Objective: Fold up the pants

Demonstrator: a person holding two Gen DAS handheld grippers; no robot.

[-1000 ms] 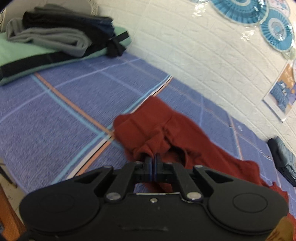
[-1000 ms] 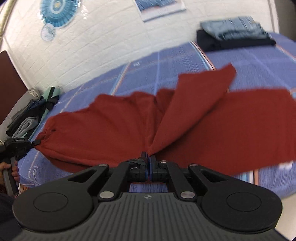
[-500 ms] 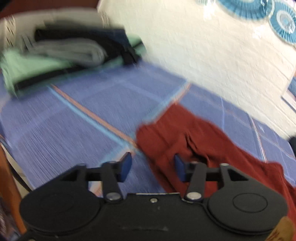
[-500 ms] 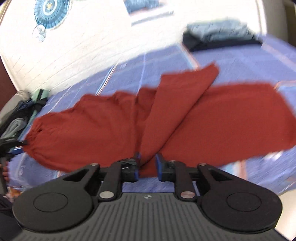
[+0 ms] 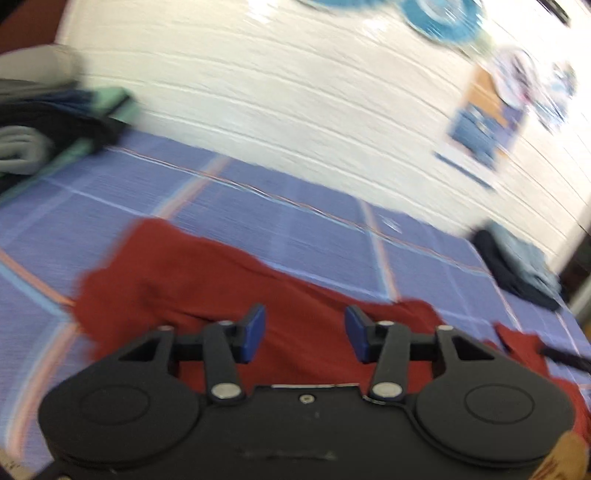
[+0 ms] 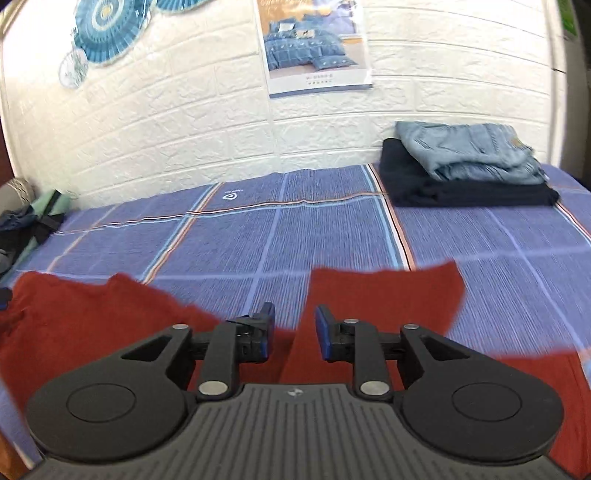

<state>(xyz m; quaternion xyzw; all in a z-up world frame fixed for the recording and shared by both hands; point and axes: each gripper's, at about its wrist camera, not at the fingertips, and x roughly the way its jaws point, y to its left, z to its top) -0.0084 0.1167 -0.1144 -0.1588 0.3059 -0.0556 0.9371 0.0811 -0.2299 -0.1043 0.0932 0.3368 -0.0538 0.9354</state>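
Nearest in the left wrist view, the left gripper [image 5: 304,334] tilts down toward the bed, its two blue-padded jaws standing apart with nothing clamped between them; those jaws have just been closing a little, and only cloth lying on the bed below shows in the gap. This view is smeared by motion blur. Nearest in the right wrist view, the right gripper [image 6: 294,333] also angles downward, and its jaws have just been opening; they stand apart, with the pads pressing on nothing. Under and just beyond both grippers lie the red pants [image 6: 384,295], spread on the purple-blue checked bedspread [image 6: 332,229] close to the near edge of the bed. Their long axis runs side to side along that near edge. In the right wrist view one flat, roughly square-ended part of the cloth points away toward the far edge, while a wider rumpled part [image 6: 81,317] stretches off to the left; which end is the waist I cannot tell. In the left wrist view the same cloth [image 5: 177,273] runs from the left, under the jaws and off to the right. Farther back, near the far right corner of the bed, folded pale blue jeans [image 6: 469,151] sit on a folded dark garment [image 6: 461,192]. At the far left end lies a heap of grey, dark and green clothing [image 5: 48,122]. Behind the bed rises a white brick-patterned wall [image 6: 177,125] carrying a bedding poster [image 6: 314,44] and blue paper fans [image 6: 107,29].
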